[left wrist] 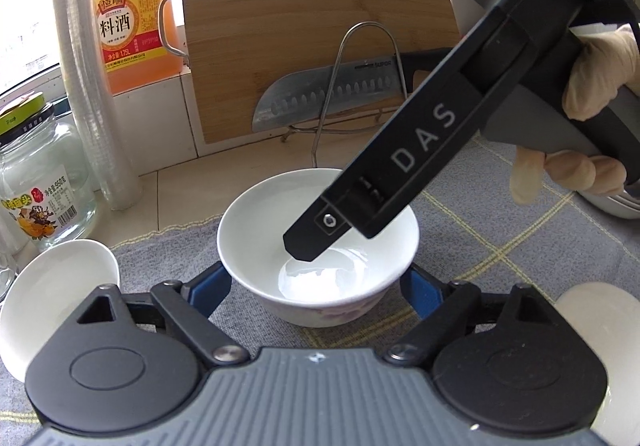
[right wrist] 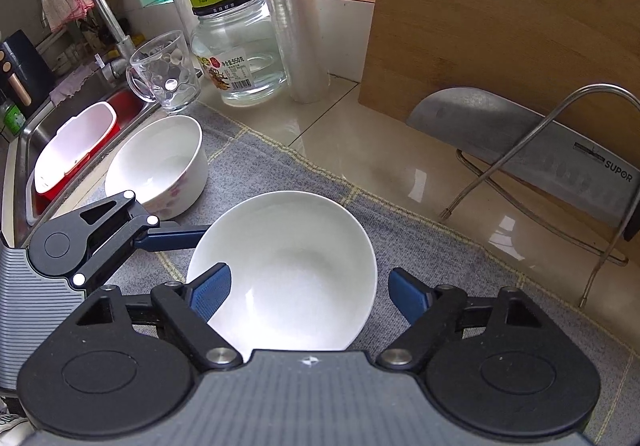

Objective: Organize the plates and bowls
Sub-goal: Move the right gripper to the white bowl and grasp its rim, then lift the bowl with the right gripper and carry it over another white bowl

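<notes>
Squarely between both wide-apart tongs, left [left wrist: 318,288] and right [right wrist: 310,296], the white bowl [right wrist: 288,266].

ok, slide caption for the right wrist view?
Open right gripper straddles a white bowl on the grey mat.

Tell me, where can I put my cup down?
The grey mat is bare between the white bowl and the knife rack. The shiny counter before the cutting board is bare too. Near the sink it's crowded: glass mug, jar, floral bowl.
</notes>
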The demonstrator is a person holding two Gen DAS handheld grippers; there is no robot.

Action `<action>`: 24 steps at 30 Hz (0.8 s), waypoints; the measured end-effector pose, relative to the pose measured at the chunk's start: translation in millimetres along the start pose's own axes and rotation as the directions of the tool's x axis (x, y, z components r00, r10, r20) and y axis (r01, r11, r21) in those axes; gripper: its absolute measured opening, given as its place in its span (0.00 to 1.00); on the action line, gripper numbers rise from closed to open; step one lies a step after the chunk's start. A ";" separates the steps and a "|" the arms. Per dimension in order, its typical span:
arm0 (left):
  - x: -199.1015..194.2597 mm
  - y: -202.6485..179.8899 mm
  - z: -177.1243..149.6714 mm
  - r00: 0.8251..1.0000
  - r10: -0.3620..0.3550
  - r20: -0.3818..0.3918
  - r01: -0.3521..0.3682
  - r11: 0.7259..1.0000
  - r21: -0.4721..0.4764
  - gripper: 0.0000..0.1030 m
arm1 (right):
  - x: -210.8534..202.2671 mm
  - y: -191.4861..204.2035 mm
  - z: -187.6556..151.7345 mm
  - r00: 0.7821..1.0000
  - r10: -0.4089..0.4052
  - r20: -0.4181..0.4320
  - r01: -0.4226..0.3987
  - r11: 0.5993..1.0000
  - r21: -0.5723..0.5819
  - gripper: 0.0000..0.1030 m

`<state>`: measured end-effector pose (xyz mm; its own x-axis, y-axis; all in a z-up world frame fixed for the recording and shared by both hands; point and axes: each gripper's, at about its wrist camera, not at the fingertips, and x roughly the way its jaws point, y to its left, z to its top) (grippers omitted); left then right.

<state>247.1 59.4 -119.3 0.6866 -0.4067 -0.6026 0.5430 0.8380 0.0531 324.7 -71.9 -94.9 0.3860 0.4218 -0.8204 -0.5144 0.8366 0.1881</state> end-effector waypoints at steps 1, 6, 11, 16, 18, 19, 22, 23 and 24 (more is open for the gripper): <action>0.0 0.0 -0.1 1.000 -0.001 0.000 0.001 1.000 -0.001 0.88 | 2.2 -0.3 1.2 1.000 0.002 -0.003 -0.002 1.000 0.000 0.86; 1.7 2.3 0.2 1.000 -0.005 -0.002 0.005 1.000 -0.004 0.89 | 7.5 -0.3 4.0 1.000 0.010 -0.007 -0.010 1.000 0.000 0.83; 3.0 4.1 0.5 1.000 -0.014 -0.003 0.014 1.000 -0.006 0.89 | 10.4 -1.2 5.8 1.000 0.019 -0.010 -0.019 1.000 0.003 0.82; 3.4 5.1 -0.2 1.000 -0.020 -0.003 0.020 1.000 -0.009 0.89 | 12.1 -1.4 7.2 0.999 0.038 -0.013 -0.038 0.999 0.005 0.81; 3.4 5.3 -0.2 1.000 -0.021 -0.003 0.021 1.000 -0.012 0.89 | 12.6 -0.9 7.2 0.999 0.040 -0.013 -0.040 0.999 0.004 0.81; 3.4 5.3 -0.1 1.000 -0.021 -0.004 0.021 1.000 -0.012 0.88 | 12.5 -0.8 7.2 0.999 0.041 -0.012 -0.041 0.999 0.004 0.81; 3.0 4.6 0.7 1.000 -0.020 -0.011 0.020 1.000 -0.010 0.88 | 11.8 -2.8 7.3 0.999 0.052 -0.010 -0.051 0.998 0.020 0.81; 2.8 4.3 1.1 1.000 -0.019 -0.014 0.019 1.000 -0.009 0.88 | 11.4 -3.4 7.3 0.998 0.055 -0.009 -0.054 0.998 0.024 0.81; 2.6 3.9 1.7 1.000 -0.017 -0.017 0.017 1.000 -0.008 0.88 | 11.0 -3.5 7.3 0.998 0.057 -0.008 -0.056 0.998 0.026 0.81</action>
<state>251.8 61.1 -119.4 0.6685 -0.4149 -0.6172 0.5508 0.8338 0.0360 336.3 -67.6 -100.7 0.3502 0.4657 -0.8127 -0.5152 0.8204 0.2481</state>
